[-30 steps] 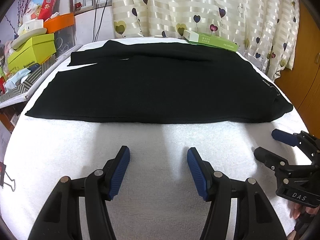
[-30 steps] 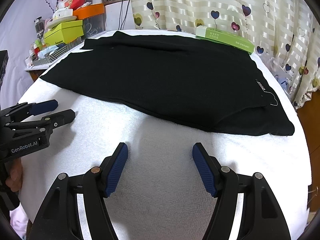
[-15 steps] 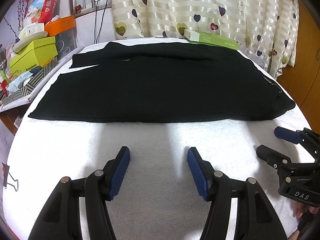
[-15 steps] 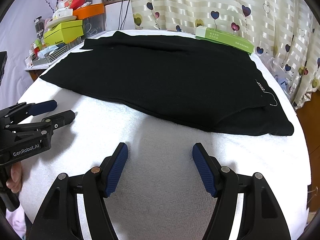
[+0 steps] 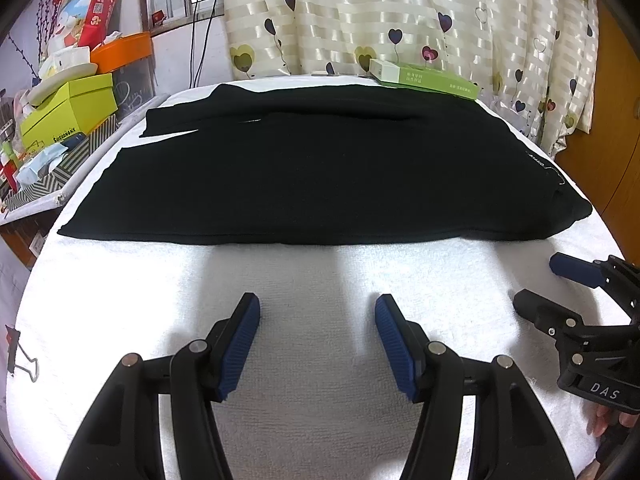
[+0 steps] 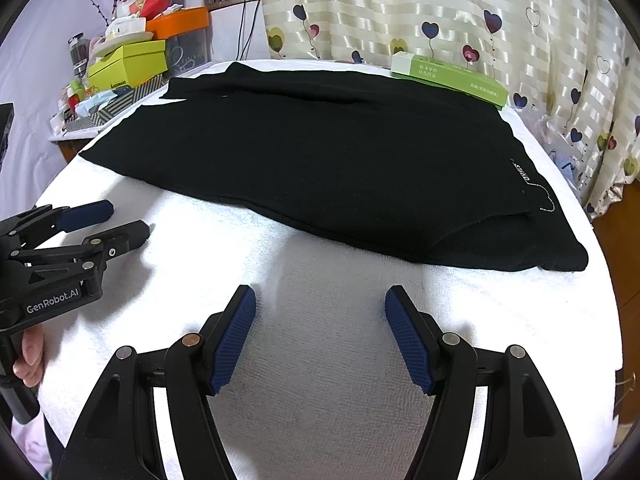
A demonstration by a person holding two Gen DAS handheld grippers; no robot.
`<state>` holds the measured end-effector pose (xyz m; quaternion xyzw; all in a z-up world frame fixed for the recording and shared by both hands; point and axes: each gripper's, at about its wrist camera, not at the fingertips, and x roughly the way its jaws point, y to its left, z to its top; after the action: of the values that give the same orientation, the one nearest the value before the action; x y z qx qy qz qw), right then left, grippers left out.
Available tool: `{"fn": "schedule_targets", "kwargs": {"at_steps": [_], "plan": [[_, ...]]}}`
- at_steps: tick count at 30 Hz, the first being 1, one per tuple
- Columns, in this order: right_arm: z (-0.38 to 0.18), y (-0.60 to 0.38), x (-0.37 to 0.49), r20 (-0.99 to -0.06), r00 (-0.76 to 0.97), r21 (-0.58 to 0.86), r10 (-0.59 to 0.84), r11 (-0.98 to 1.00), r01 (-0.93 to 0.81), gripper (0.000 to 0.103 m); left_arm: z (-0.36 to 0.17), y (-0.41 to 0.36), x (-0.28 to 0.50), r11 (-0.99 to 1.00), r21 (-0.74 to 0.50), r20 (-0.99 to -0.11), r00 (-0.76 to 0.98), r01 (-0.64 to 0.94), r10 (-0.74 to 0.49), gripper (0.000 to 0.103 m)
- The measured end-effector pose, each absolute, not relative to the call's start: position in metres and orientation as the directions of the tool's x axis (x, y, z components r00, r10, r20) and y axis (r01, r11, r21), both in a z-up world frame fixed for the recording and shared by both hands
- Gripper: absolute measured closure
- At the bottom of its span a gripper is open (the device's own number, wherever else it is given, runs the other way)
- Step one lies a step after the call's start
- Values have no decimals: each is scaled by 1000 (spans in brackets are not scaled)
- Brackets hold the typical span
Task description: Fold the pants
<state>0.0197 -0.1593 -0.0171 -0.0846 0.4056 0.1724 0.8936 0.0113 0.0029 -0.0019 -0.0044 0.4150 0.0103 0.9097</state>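
I hold a two-finger gripper in each hand above a table covered with a white towel [image 5: 320, 420]. My left gripper [image 5: 318, 334] has its blue-padded jaws spread wide, holding nothing, over bare towel. My right gripper [image 6: 320, 328] is likewise spread wide and empty, just to the right of the left one; each shows at the edge of the other's camera view.

A pair of black pants [image 5: 320, 176] lies flat across the far half of the towel, beyond both grippers and apart from them. The waist end, with small white lettering, sits at the right; the legs run to the left, one lying slightly behind the other. The cloth is so dark that I cannot make out its layers.

A green box [image 5: 424, 79] rests at the far edge just behind the pants, before a heart-print curtain [image 5: 400, 16]. Stacked boxes [image 5: 68, 108] crowd a shelf at left.
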Motion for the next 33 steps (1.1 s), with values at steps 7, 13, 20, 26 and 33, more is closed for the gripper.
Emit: {"fn": "schedule_targets", "kwargs": {"at_steps": [7,13,20,26,33], "plan": [[-18,-161,19,-753,615,-16,235,927,-374,35,-1,-2,10,999,24,-754,655,-34,40,39],[-17,-167,9,-754,608,-2,248,925,-379,35,0,-2,-2,999,33,-753,655,-43,53,38],[-14,-171,-4,-752,584,26,305,900,-436,35,1,2,-14,998,26,-754,655,-49,51,38],[10,-173,-5,-727,581,38,365,867,-497,35,22,11,-14,999,-40,-734,679,-27,-11,41],[46,-168,27,-694,599,33,400,848,-529,35,66,36,14,999,-44,-685,728,2,-31,41]]}}
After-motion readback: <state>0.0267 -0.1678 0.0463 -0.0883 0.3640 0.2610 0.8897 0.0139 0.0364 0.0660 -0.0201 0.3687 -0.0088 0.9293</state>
